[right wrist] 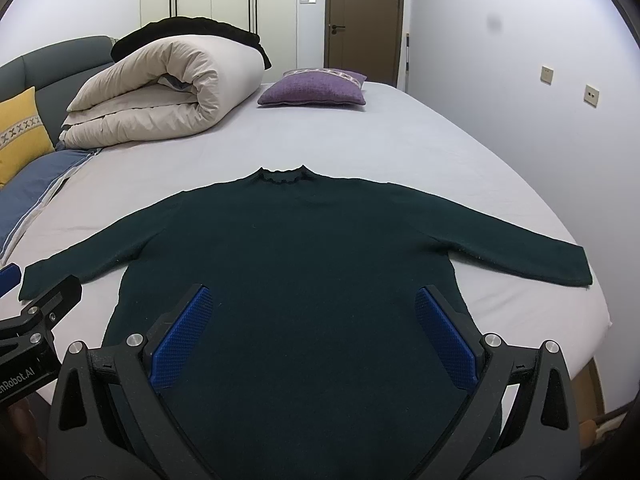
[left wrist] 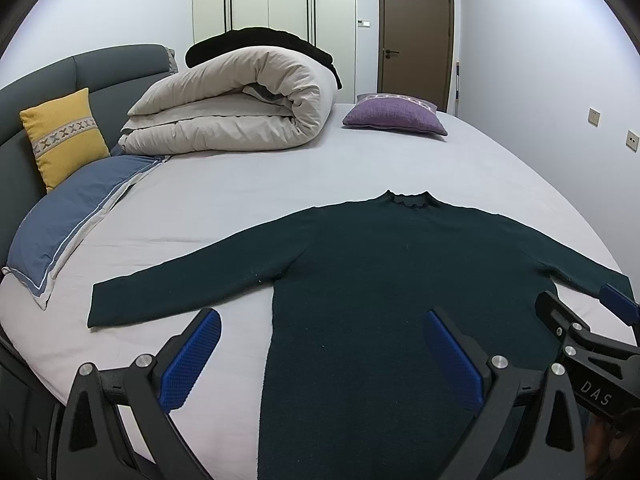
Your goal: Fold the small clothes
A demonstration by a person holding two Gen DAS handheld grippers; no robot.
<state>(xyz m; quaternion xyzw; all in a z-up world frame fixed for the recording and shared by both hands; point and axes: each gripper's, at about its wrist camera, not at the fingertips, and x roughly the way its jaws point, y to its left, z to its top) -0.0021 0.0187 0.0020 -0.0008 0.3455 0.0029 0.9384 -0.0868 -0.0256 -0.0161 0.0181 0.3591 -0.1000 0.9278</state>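
A dark green long-sleeved sweater (left wrist: pixel 380 272) lies flat on the bed, collar away from me and both sleeves spread out; it also shows in the right wrist view (right wrist: pixel 304 248). My left gripper (left wrist: pixel 320 320) is open and empty, hovering over the sweater's lower left edge. My right gripper (right wrist: pixel 312 300) is open and empty over the sweater's lower body. The right gripper shows at the right edge of the left wrist view (left wrist: pixel 580 312), and the left gripper at the left edge of the right wrist view (right wrist: pixel 36 288). The sweater's hem is hidden below both views.
The bed's light grey sheet (left wrist: pixel 240 200) carries a rolled beige duvet (left wrist: pixel 240 108) with a black garment (left wrist: pixel 264 38) on top, a purple cushion (left wrist: pixel 396 118), a yellow cushion (left wrist: pixel 64 136) and a blue pillow (left wrist: pixel 68 216) by the grey headboard. The bed's right edge (right wrist: pixel 592 280) runs near a wall.
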